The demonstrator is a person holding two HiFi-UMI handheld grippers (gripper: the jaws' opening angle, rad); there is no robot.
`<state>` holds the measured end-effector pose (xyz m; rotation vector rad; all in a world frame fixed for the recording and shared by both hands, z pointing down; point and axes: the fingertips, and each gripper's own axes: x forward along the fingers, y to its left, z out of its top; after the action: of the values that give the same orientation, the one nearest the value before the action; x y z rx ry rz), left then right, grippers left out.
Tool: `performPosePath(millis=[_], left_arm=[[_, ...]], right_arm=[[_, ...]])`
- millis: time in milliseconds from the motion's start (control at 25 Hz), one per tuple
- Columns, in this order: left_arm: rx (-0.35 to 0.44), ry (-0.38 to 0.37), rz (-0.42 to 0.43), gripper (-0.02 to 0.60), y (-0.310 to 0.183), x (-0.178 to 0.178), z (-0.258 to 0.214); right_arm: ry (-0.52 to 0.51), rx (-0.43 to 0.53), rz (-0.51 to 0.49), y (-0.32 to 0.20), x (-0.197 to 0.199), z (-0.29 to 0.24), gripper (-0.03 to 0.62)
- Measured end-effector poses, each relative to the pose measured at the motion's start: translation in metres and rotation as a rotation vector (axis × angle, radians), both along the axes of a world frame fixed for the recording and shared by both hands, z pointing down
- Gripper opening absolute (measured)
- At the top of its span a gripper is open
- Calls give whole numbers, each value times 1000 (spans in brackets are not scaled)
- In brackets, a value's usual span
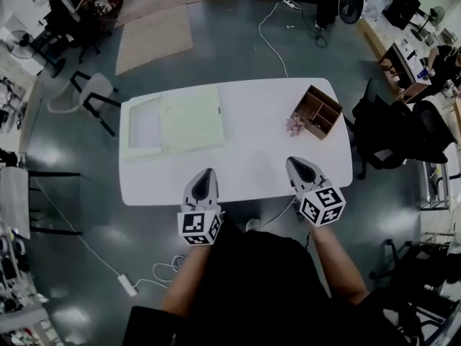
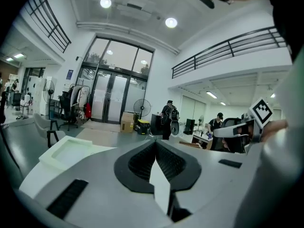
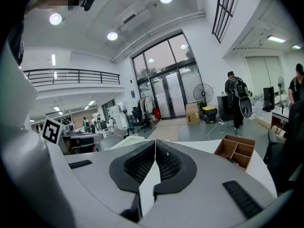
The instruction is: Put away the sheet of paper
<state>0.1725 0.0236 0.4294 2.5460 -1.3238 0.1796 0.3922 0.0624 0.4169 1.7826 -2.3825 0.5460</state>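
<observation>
paper (image 1: 191, 117) lies flat at eleven o'clock on the tabletop (image 1: 252, 179), against the pale tray (image 1: 142, 130) at its nine o'clock. left claw (image 1: 207, 171) and right claw (image 1: 292, 162) sit closed and empty at six o'clock; pinching a flat sheet may crease it or push it away

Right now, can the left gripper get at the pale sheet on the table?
Probably yes: only bare table lies between the left gripper and the pale sheet ahead of it. Its jaws are shut, so they must open first.
</observation>
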Motion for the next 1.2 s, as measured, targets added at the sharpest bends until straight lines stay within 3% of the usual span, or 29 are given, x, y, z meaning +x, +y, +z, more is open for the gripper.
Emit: performPosePath(millis=[320,800,1200], left_arm=[[17,-3,-21,3,23,8,-3],[22,-14,26,3,33,21,-2],[18,-39,27,3,46,3,1]], right_arm=[[37,9,-32,25,6,0,0],[62,19,-38,36,7,2,-1],[54,31,-50,41,-12,3,-2]])
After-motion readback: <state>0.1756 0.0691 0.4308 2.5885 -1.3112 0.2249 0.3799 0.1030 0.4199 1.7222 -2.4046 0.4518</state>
